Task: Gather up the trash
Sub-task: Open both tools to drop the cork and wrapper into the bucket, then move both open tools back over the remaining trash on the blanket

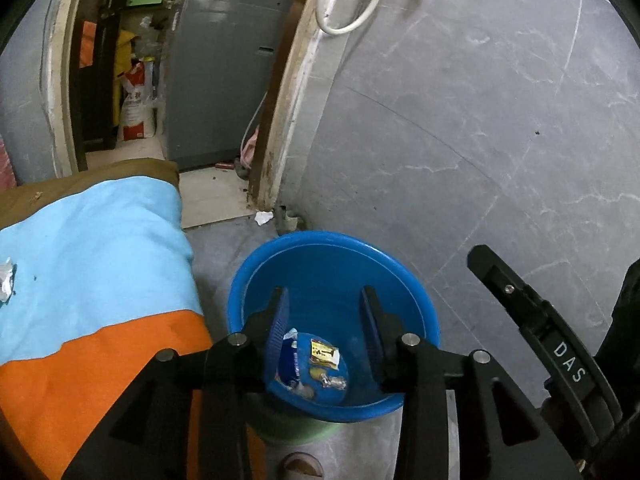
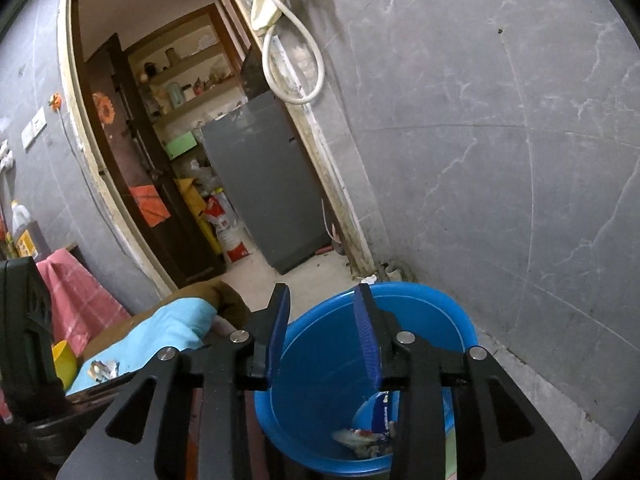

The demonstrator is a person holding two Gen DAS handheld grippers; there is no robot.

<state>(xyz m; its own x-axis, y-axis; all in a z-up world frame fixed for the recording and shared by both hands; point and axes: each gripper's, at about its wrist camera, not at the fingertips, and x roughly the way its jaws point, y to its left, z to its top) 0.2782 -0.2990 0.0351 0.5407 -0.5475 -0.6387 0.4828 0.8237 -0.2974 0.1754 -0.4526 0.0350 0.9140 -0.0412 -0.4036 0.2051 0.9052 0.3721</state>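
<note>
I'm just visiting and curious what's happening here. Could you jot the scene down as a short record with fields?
Place: grey tiled corner beside an open doorway
Bin: blue bucket on the floor
In the bin: wrappers and crumpled scraps at the bottom
Left tongs: open, empty, above the bucket
Right tongs: open, empty, above the bucket
Left to collect: crumpled scrap on the light blue cloth; white scrap by the doorframe

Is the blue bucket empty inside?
No, the blue bucket already has trash at the bottom, including a yellow wrapper and a blue packet.
</note>
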